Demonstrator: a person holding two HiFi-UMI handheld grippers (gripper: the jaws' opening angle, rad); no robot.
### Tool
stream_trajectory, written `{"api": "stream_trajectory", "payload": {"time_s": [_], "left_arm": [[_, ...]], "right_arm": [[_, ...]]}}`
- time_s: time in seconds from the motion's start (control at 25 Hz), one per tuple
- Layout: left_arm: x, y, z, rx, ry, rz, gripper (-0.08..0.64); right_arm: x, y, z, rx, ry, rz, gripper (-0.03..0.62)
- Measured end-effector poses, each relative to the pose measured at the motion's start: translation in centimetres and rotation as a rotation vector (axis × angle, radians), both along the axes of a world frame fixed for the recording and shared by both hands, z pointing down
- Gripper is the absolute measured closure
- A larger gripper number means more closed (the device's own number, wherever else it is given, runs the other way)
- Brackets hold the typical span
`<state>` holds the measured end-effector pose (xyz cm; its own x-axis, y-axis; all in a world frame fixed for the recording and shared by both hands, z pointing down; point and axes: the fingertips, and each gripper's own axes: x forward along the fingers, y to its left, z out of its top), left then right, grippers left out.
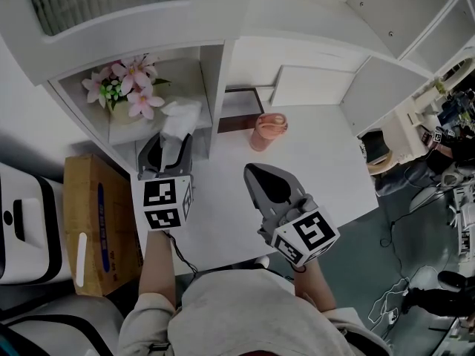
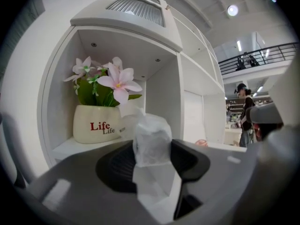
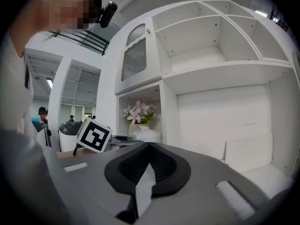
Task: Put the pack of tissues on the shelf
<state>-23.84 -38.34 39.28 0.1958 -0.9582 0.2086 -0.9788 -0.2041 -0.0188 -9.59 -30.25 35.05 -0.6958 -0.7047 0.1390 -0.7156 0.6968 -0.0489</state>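
The pack of tissues (image 1: 180, 119) is a white, crinkly plastic pack, and my left gripper (image 1: 168, 145) is shut on it. The pack is held at the mouth of the lower shelf compartment (image 1: 194, 87), just right of a cream pot of pink flowers (image 1: 126, 87). In the left gripper view the pack (image 2: 151, 137) stands upright between the dark pads of the left gripper (image 2: 152, 156), with the flower pot (image 2: 96, 124) on the shelf board (image 2: 70, 146) behind it. My right gripper (image 1: 257, 172) hangs over the white table, shut and empty, with its jaws meeting in the right gripper view (image 3: 149, 146).
A pink cup (image 1: 267, 130) stands on the white table (image 1: 326, 169) by the shelf's foot. A cardboard box (image 1: 93, 225) and a white appliance (image 1: 22, 221) sit to the left. Higher shelf compartments (image 3: 211, 55) hold nothing. People stand far off (image 2: 244, 111).
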Motion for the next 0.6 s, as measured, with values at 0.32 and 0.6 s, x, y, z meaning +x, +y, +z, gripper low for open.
{"api": "stream_trajectory", "payload": {"time_s": [0.32,0.6], "left_arm": [[0.4,-1.4,0.3,-0.035,-0.015,0.02,0.344],[0.8,-2.4,0.5,-0.053,-0.027,0.025,0.336]], "right_arm": [[0.2,-0.2,0.5,-0.014,0.009,0.006,0.591],[0.9,-0.2,0.6,-0.017,0.017,0.022,0.591]]}}
